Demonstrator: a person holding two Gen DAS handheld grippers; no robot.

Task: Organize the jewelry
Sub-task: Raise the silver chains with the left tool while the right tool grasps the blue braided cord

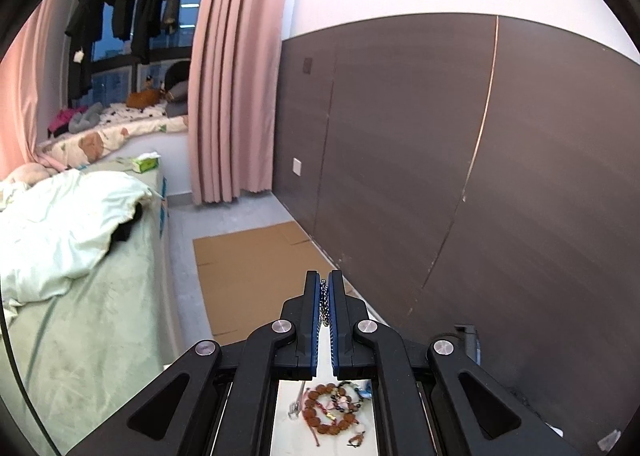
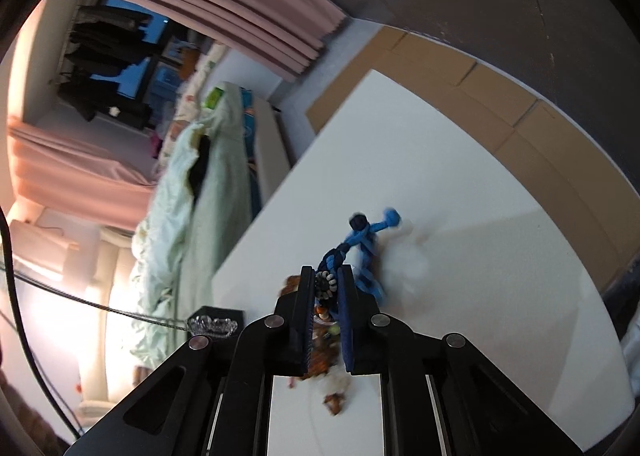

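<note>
between the blue pads of the left gripper (image 1: 324,288) hangs a dark beaded chain (image 1: 325,306), the jaws pinched nearly together on it, raised above the white table (image 1: 286,432). below those fingers, seen through the gap in the black frame, lies a tangle of jewelry (image 1: 336,410): a bracelet of brown carved beads (image 1: 320,414), dark and pale beads mixed in, a reddish cord trailing toward the lower edge. the black linkage hides the sides of that heap, so where it ends cannot be told. left of the frame are a bed with pale green bedding (image 1: 68,232) and a pink curtain (image 1: 236,67); flat cardboard (image 1: 256,264) lies on the floor beside a dark wall panel (image 1: 460,159).

in the right wrist view the right gripper (image 2: 326,282) stands narrow, its jaws closed on a small round piece ringed with white beads (image 2: 325,284). a blue braided cord (image 2: 360,244) runs from that piece up and to the right over the table (image 2: 480,276), ending in blurred knobs; whether it lies on the surface or hangs clear cannot be told. under the fingers more brown and orange beads (image 2: 320,356) are smeared by motion and partly covered. at the far left edge of the table sits a small clear glass dish (image 2: 214,324) by a black box.
</note>
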